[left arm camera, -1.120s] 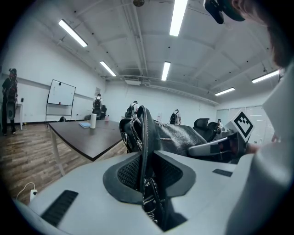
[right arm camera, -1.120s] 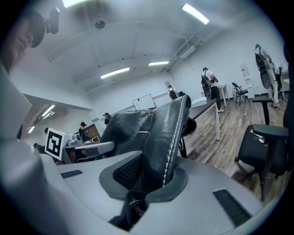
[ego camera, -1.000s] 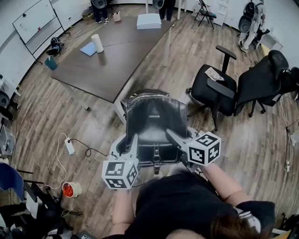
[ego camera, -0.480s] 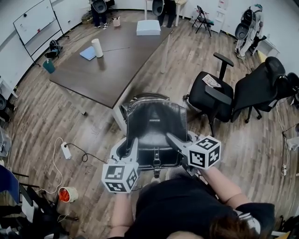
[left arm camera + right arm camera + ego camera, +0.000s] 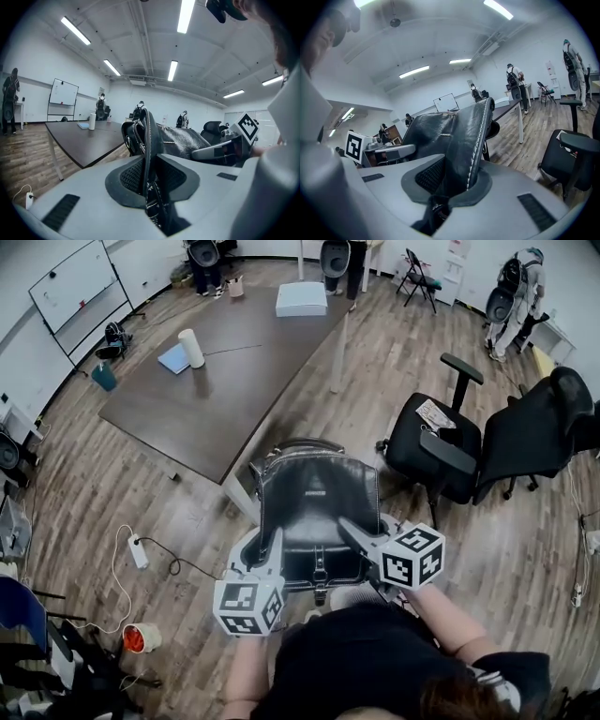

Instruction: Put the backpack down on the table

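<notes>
Backpack (image 5: 314, 507) — near table (image 5: 216, 390) corner | left fingers (image 5: 126, 176) clamp its left edge | right fingers (image 5: 429, 177) clamp right edge

head: steeply down | left, right: close, along jaws | shared: backpack (image 5: 314, 512)

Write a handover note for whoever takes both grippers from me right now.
Grippers: the left gripper is shut on the left side of the backpack, and the right gripper is shut on its right side.
Backpack: held in the air between them, by the near corner of the table, not on it.
Done: bag gripped and lifted.
Left: bring it over the tabletop, set it down, open both jaws.
</notes>
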Demonstrator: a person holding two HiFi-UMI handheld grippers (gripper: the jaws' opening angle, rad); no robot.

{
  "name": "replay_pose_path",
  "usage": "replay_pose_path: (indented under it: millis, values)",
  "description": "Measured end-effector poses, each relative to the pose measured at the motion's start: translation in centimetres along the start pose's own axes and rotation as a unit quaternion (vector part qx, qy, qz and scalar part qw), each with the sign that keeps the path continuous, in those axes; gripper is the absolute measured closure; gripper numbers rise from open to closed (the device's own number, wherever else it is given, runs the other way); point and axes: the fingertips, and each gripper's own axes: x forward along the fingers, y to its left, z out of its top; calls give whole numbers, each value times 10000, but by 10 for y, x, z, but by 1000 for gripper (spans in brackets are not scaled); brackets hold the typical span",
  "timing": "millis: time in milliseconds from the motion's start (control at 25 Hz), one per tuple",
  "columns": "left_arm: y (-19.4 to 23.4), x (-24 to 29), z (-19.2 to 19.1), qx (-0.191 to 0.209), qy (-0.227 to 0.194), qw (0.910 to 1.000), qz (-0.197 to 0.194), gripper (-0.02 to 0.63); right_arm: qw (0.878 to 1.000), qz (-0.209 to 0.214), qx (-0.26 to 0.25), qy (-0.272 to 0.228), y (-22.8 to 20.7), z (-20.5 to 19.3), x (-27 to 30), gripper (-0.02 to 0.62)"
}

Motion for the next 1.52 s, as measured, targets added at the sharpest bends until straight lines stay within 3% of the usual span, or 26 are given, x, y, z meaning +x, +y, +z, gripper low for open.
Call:
replay_pose_path:
  millis: [480,920,1520]
  values:
    - [-10,113,48,87,5,9994,333,518,9993,374,2,-52,-105,69,26,543]
    - [-13,182,77,106,105,9987,487,520,9986,533,36,-27,-167,111,44,543]
    - [80,271,125,70,113,9992,379,520,9989,457,91,38,-213,178,153,543]
